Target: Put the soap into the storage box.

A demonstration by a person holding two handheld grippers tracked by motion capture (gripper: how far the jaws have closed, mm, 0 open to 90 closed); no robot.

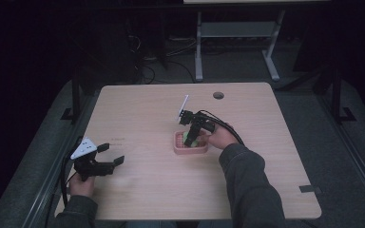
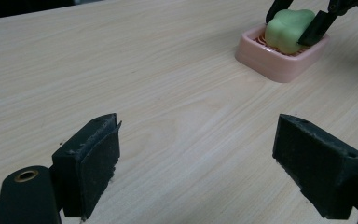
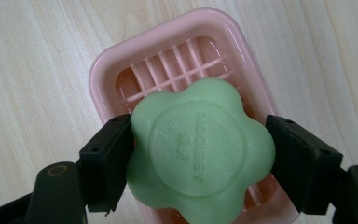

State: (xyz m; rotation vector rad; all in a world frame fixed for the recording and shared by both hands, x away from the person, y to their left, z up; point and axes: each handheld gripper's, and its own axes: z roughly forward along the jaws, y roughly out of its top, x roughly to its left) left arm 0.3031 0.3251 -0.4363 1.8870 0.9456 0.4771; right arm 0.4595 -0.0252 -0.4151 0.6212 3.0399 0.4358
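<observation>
- The green flower-shaped soap bar looks light, firm and probably slick; its lobed sides between the petals give the surest purchase.
- It sits over the pink slatted soap dish, just right of the table's centre.
- The right gripper clamps the bar at nine and three o'clock.
- The left gripper hangs wide open, holding nothing, over the table at the dish's eight o'clock.

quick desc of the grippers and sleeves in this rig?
Both grippers are black with two blocky, flat-faced jaws. The left gripper carries a grey three-cornered plate on top; the right gripper has one too, plus a black cable trailing back. Both sleeves are dark grey.
</observation>
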